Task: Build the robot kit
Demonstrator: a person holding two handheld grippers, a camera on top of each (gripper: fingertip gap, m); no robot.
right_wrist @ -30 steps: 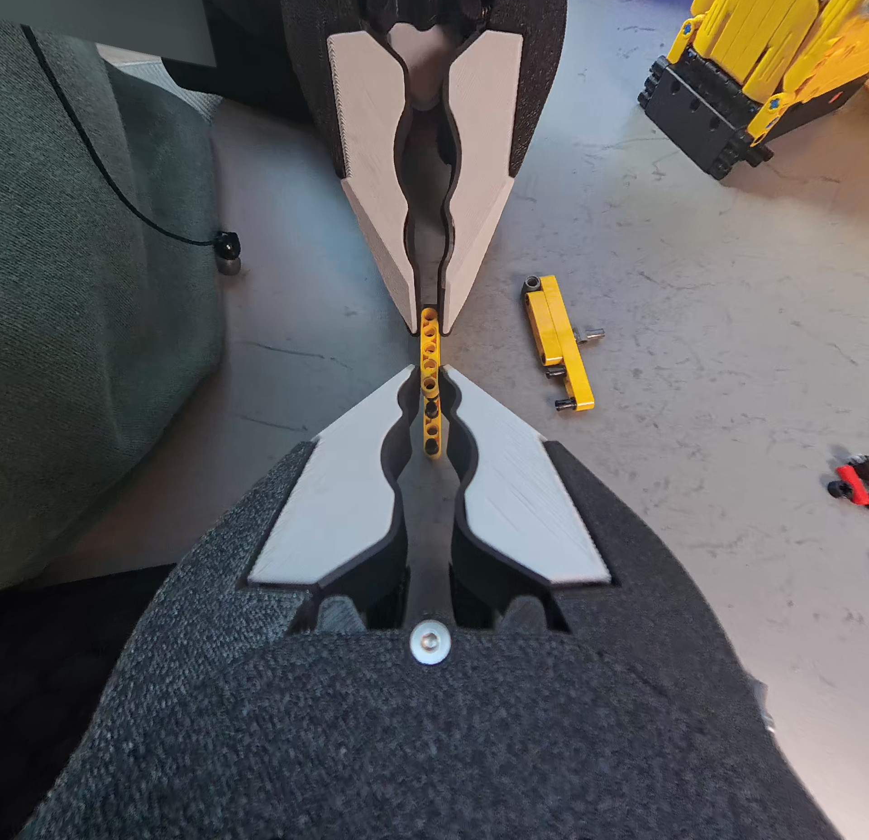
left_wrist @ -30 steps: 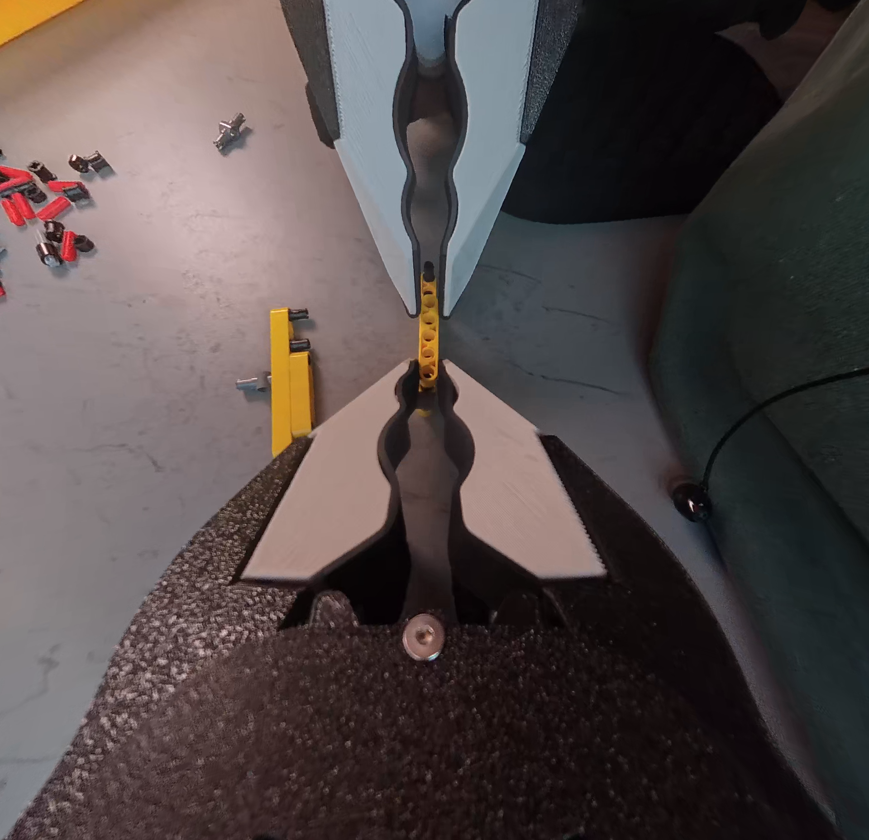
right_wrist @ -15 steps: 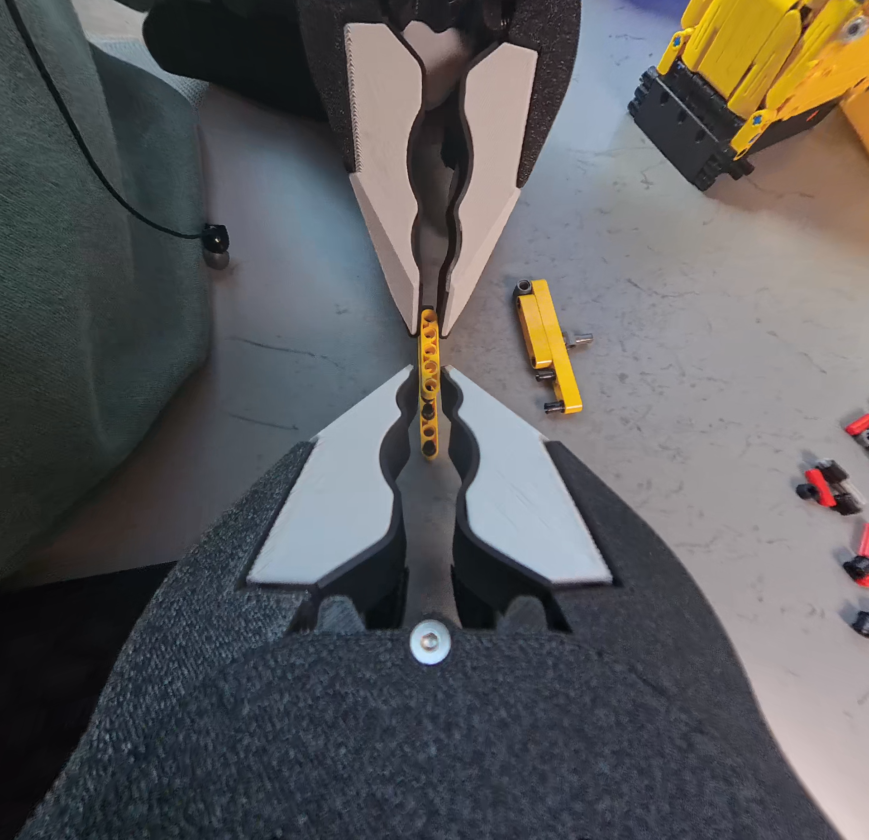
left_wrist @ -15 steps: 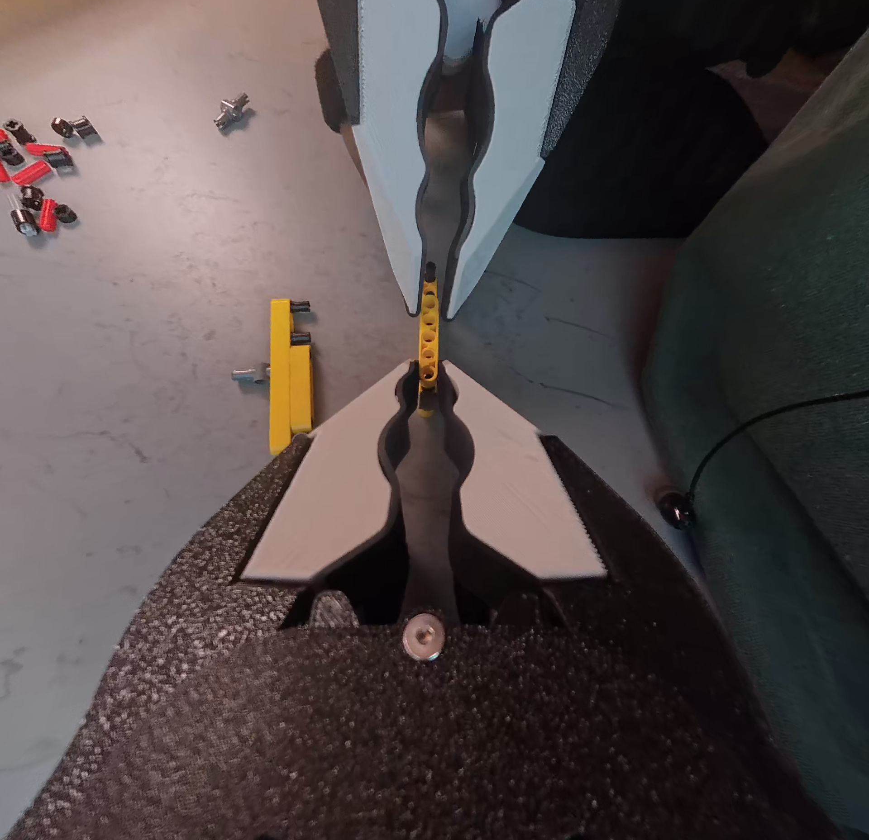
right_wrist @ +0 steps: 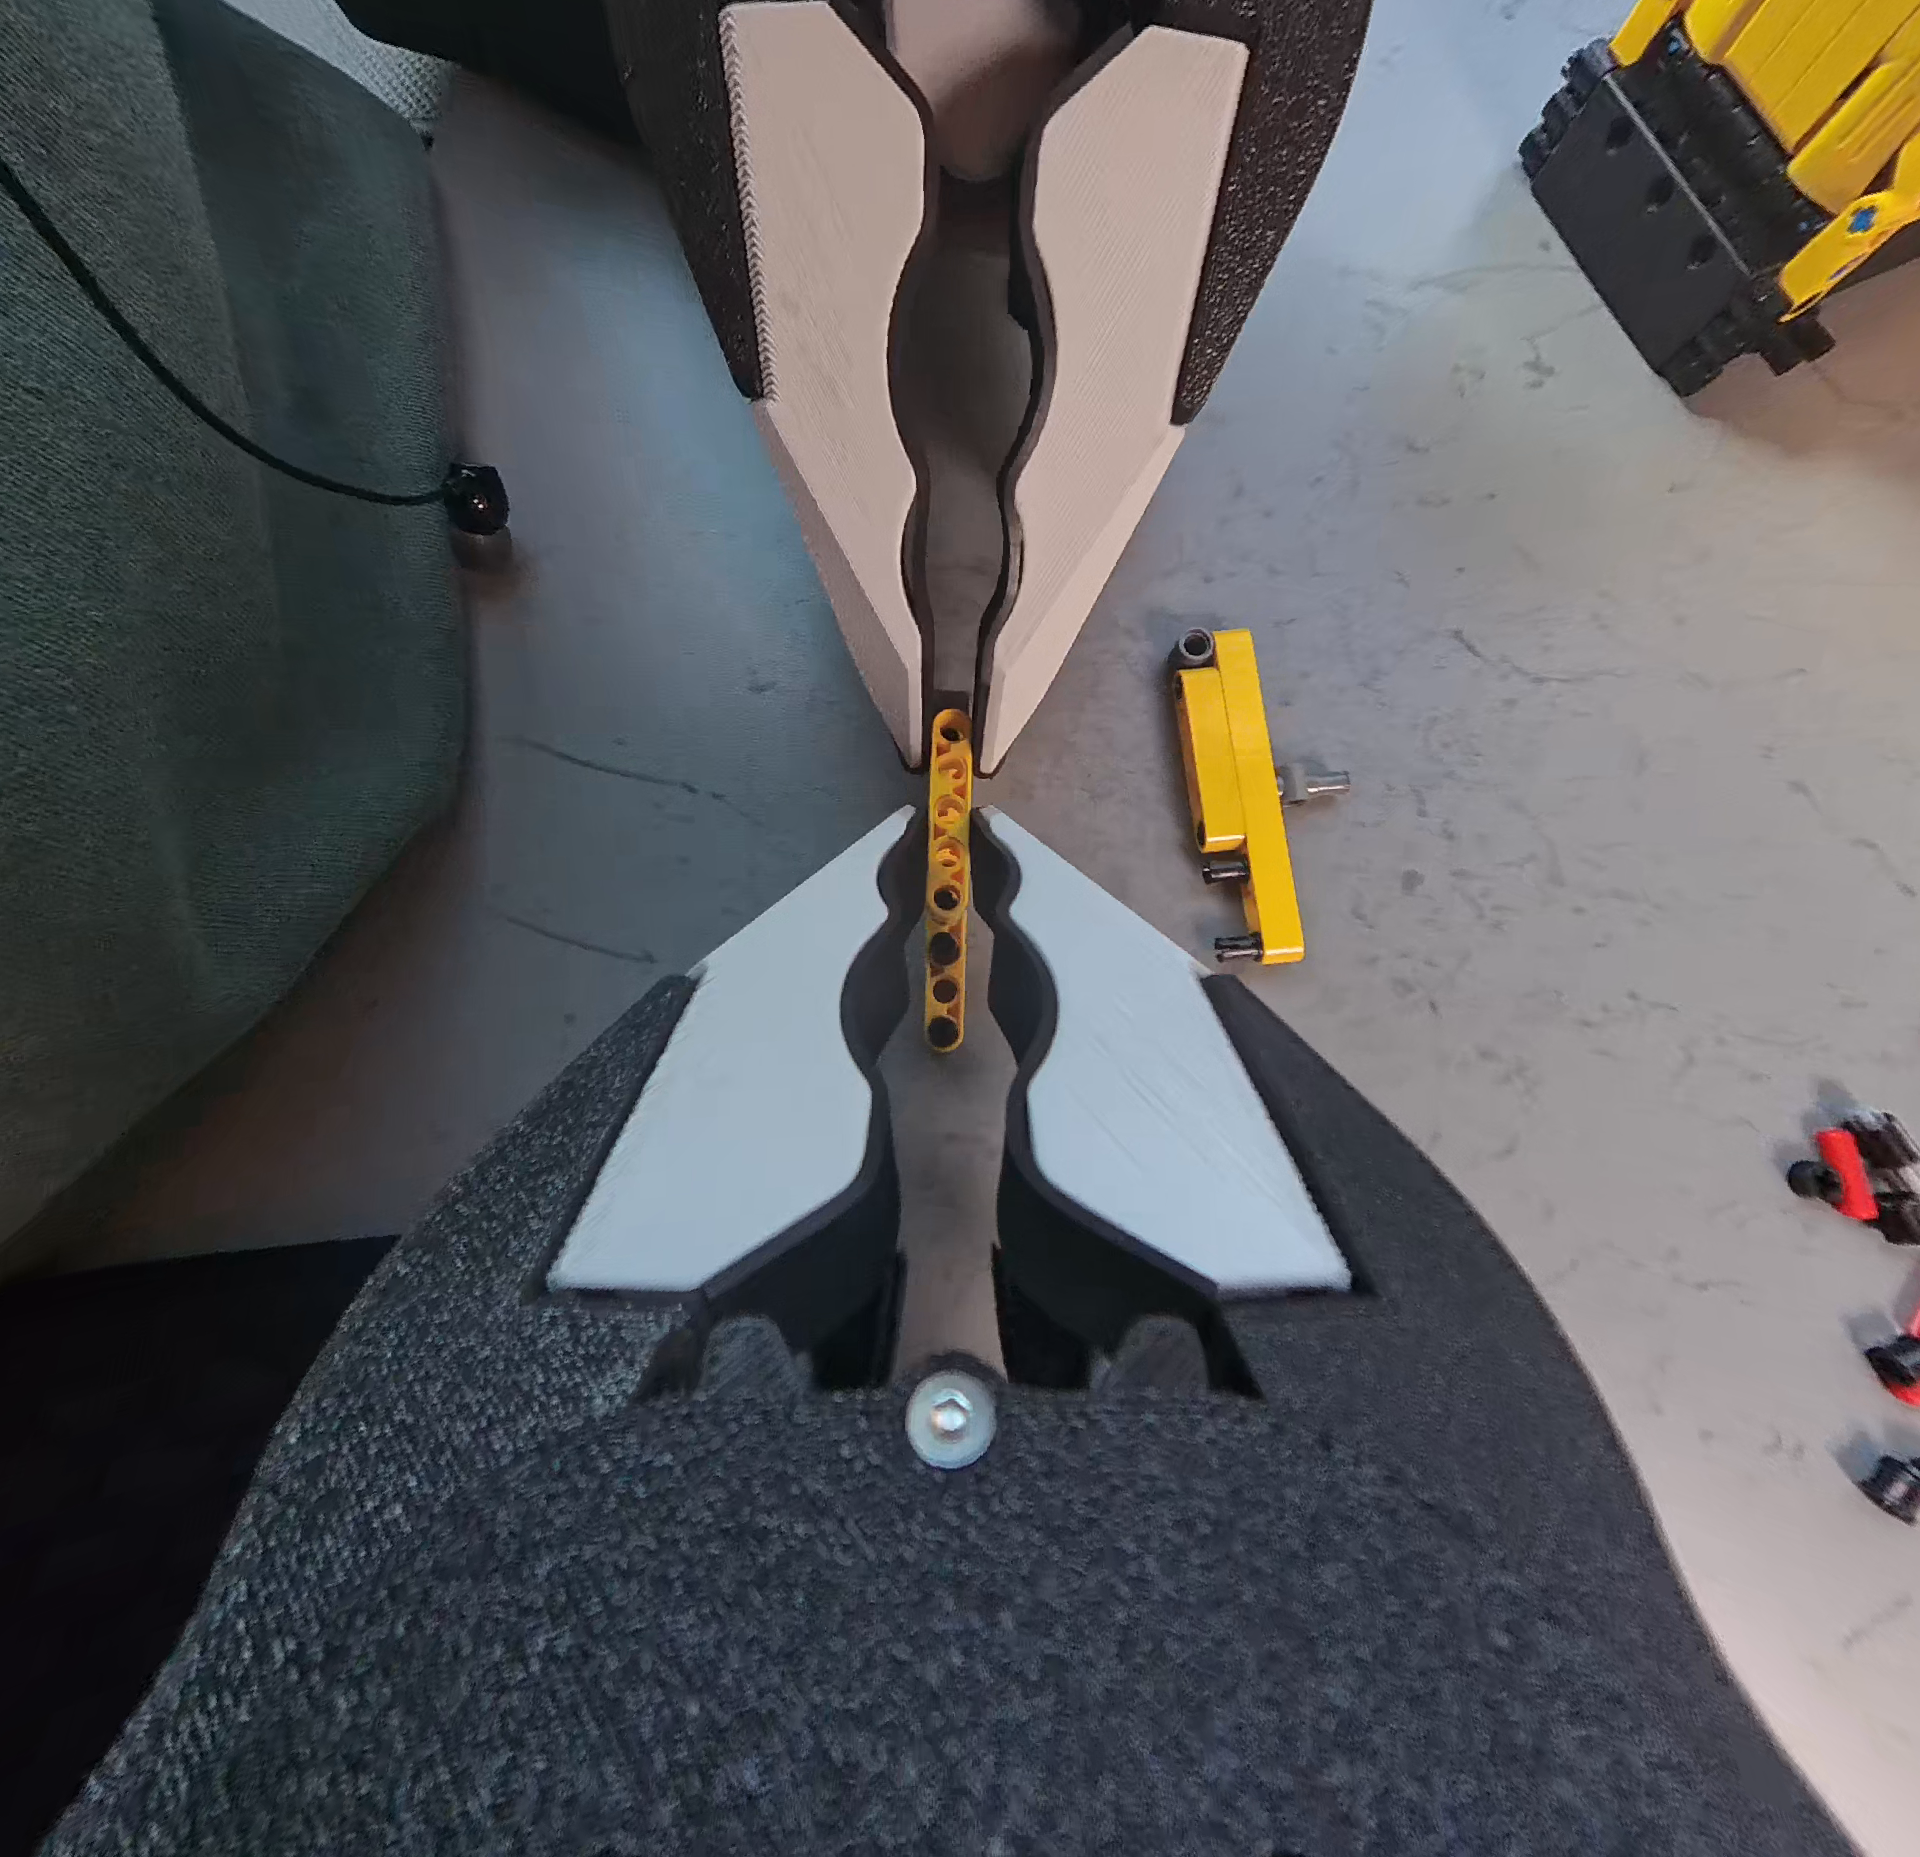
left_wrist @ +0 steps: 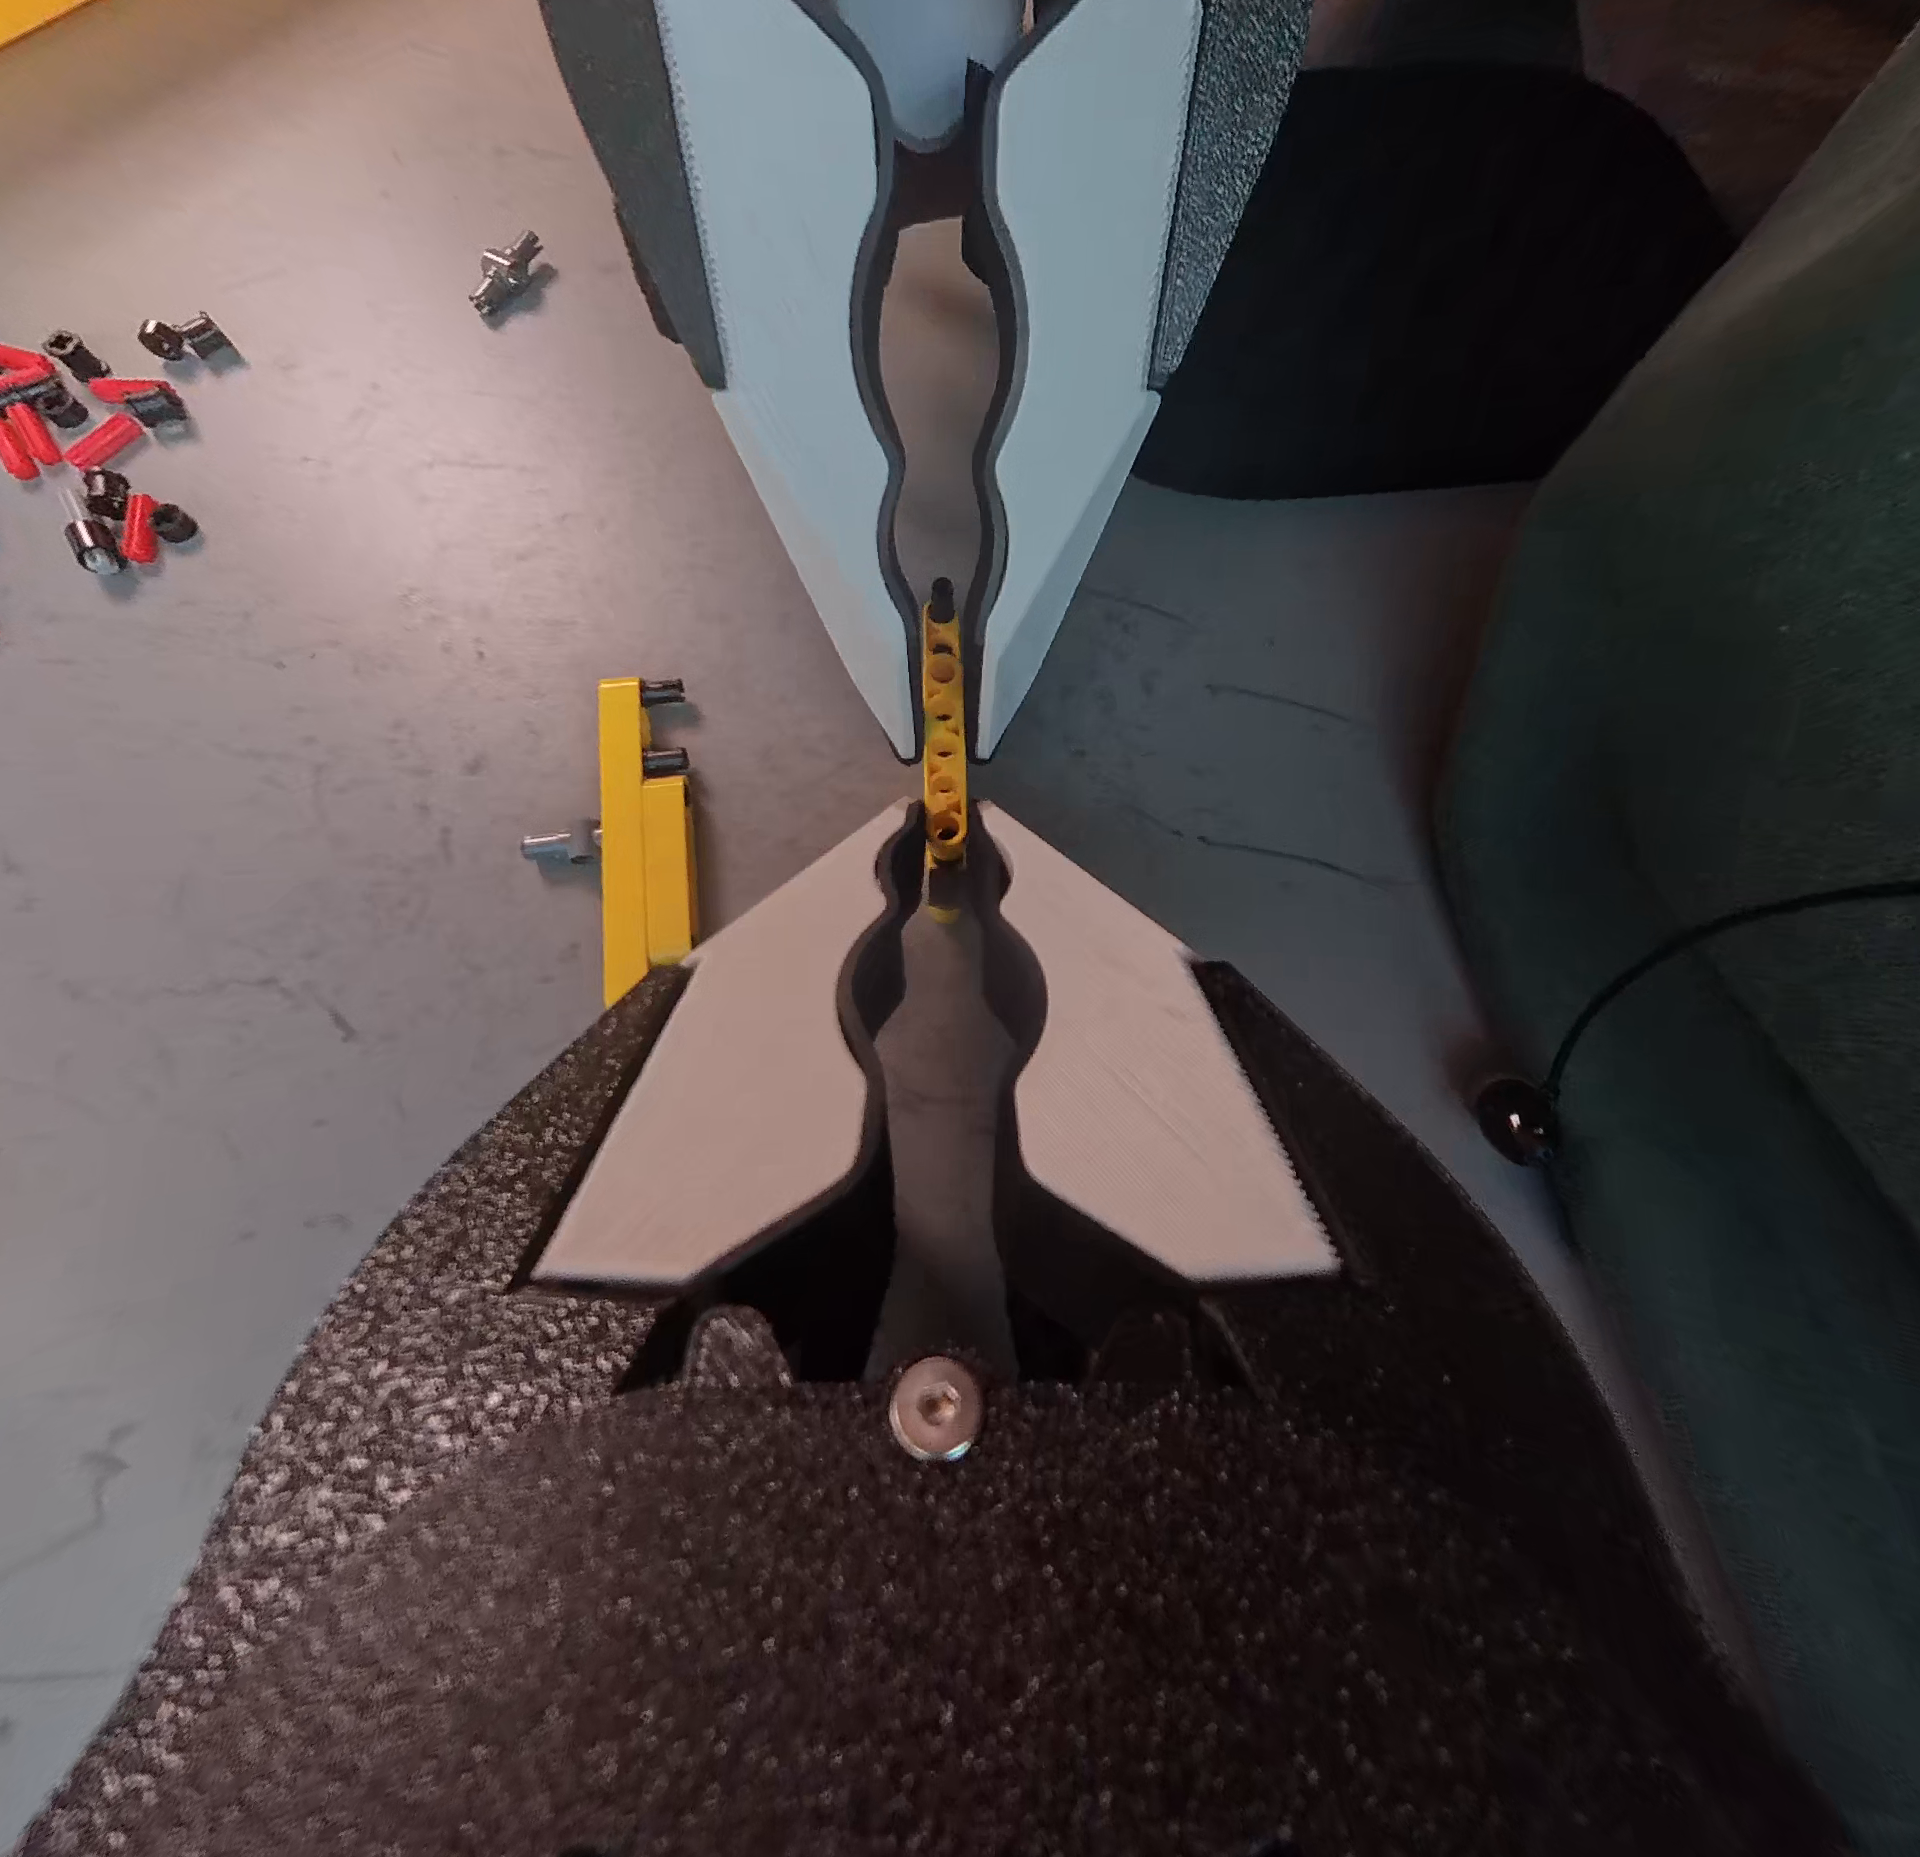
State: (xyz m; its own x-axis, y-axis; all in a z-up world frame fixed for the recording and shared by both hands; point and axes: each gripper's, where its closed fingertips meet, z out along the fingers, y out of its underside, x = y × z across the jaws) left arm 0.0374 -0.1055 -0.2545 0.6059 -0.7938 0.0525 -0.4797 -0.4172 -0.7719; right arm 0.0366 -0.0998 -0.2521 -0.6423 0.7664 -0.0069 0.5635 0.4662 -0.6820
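A thin yellow beam with a row of holes point(left_wrist: 943, 727) is held between my two grippers, which meet tip to tip above a grey surface. My left gripper point(left_wrist: 943, 825) is shut on one end of it. My right gripper point(right_wrist: 948, 820) is shut on the beam point(right_wrist: 945, 934) nearer its middle, so part of the beam lies back between its fingers. Each gripper shows at the top of the other's view: the right one point(left_wrist: 945, 758) and the left one point(right_wrist: 948, 763). A small black pin point(left_wrist: 940, 594) sticks out of the beam's end inside the right gripper.
A yellow beam assembly with black pins point(left_wrist: 644, 831) lies on the surface beside the grippers point(right_wrist: 1242, 799). Red and black small parts point(left_wrist: 94, 436) and a grey pin point(left_wrist: 509, 269) lie farther off. A yellow and black model point(right_wrist: 1745, 145) stands beyond. A green cushion point(right_wrist: 156, 560) with a black cord point(left_wrist: 1517, 1132) borders one side. Both grippers' tips are close together, under 4 cm apart.
Both grippers stay shut on the yellow beam. The pair has drifted and tilted slightly over the surface, so the loose parts shift in view.
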